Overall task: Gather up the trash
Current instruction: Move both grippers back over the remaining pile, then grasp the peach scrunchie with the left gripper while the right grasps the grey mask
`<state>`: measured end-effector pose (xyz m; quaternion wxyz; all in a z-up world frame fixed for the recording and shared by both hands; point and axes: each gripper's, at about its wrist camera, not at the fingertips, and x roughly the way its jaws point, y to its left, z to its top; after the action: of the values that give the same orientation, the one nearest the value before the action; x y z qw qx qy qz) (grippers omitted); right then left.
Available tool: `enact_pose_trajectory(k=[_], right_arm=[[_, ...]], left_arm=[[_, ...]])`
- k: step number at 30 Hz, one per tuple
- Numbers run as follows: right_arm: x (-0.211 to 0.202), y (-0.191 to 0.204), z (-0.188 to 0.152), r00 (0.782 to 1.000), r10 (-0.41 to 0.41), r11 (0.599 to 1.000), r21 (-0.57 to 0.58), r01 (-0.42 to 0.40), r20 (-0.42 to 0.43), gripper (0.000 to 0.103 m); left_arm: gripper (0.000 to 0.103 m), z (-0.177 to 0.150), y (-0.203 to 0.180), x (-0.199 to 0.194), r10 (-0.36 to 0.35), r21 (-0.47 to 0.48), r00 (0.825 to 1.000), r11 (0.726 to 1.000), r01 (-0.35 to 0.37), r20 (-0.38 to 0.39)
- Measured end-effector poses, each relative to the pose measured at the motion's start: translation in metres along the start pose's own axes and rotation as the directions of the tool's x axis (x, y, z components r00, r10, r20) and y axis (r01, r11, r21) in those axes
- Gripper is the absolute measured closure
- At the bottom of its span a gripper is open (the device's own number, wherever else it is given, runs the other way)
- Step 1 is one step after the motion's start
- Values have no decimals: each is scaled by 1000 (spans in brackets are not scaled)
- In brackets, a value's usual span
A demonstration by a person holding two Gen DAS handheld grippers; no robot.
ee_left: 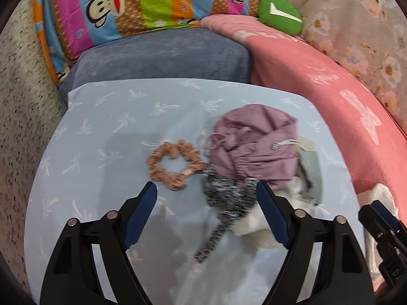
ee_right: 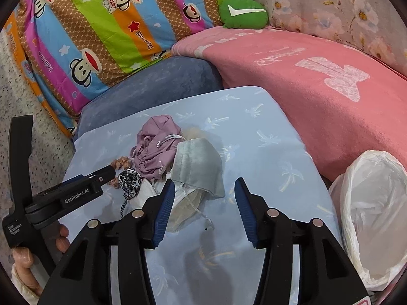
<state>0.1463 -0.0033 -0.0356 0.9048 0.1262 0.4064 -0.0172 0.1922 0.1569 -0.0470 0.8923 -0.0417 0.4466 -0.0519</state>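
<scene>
1. Light-blue palm-print pillow (ee_left: 106,132) carries the pile; slate-blue cushion (ee_left: 162,56) at its far edge, pink blanket (ee_left: 318,81) along its right edge.
2. Pile sits toward the pillow's right edge: mauve drawstring pouch (ee_left: 257,139), grey face mask (ee_right: 201,162) leaning on it, white tissue (ee_left: 251,218) underneath.
3. Peach scrunchie (ee_left: 173,165) lies flat, mid-pillow, just left of the pouch.
4. Black-and-white patterned band (ee_left: 226,198) overlaps the pile's near-left side, tail running toward the near edge.
5. Left gripper (ee_left: 206,198): jaws spread wide, nothing pinched; the band lies beneath the gap.
6. Right gripper (ee_right: 204,193): released, part-open, empty, above the mask's near edge.
7. White plastic bag (ee_right: 374,216) gapes open off the pillow's right edge, against the blanket.
</scene>
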Motion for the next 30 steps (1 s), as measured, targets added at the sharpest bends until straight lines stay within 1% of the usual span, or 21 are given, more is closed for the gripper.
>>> enact_pose_trajectory(k=[2, 6, 9, 13, 17, 19, 20, 22, 24, 25, 26, 27, 28, 30], right_arm=[[9, 4, 3, 1000, -1, 1000, -1, 1, -5, 49], [29, 13, 9, 1000, 4, 1000, 4, -4, -23, 49], [43, 17, 12, 999, 7, 1000, 6, -6, -36, 49], [60, 19, 15, 999, 3, 1000, 16, -2, -51, 49], [72, 17, 16, 998, -1, 999, 33, 3, -65, 49], [76, 15, 16, 997, -4, 999, 38, 7, -71, 49], [79, 14, 15, 997, -6, 999, 41, 9, -77, 49], [83, 12, 14, 996, -6, 999, 47, 10, -90, 49], [85, 10, 11, 995, -6, 999, 52, 11, -98, 53], [85, 8, 9, 995, -3, 998, 56, 8, -101, 55], [85, 7, 8, 995, 0, 998, 60, 6, -103, 60], [84, 6, 6, 995, 4, 998, 69, 3, -104, 64], [84, 5, 6, 995, 7, 997, 76, 0, -103, 65], [81, 3, 4, 995, 15, 996, 90, -6, -100, 72]], left_arm=[[22, 3, 12, 8, 24, -18, 1000, 1000, -24, -11], [21, 8, 37, 23, 53, -57, 998, 997, -55, -35], [21, 10, 49, 35, 60, -81, 997, 995, -65, -57], [21, 12, 59, 51, 53, -107, 995, 992, -63, -87], [21, 13, 60, 64, 44, -118, 993, 991, -58, -112], [24, 13, 60, 69, 38, -123, 992, 991, -52, -119], [26, 13, 60, 72, 32, -125, 992, 991, -48, -123], [37, 12, 59, 76, 9, -127, 991, 992, -27, -136], [42, 13, 57, 78, 14, -118, 991, 993, -30, -133], [50, 13, 55, 77, 9, -109, 992, 994, -23, -129], [53, 13, 54, 77, 1, -103, 992, 995, -14, -129], [61, 14, 53, 76, -9, -100, 992, 995, -4, -129], [73, 14, 51, 76, -24, -99, 991, 995, 10, -132], [84, 14, 50, 73, -49, -100, 989, 994, 35, -139]])
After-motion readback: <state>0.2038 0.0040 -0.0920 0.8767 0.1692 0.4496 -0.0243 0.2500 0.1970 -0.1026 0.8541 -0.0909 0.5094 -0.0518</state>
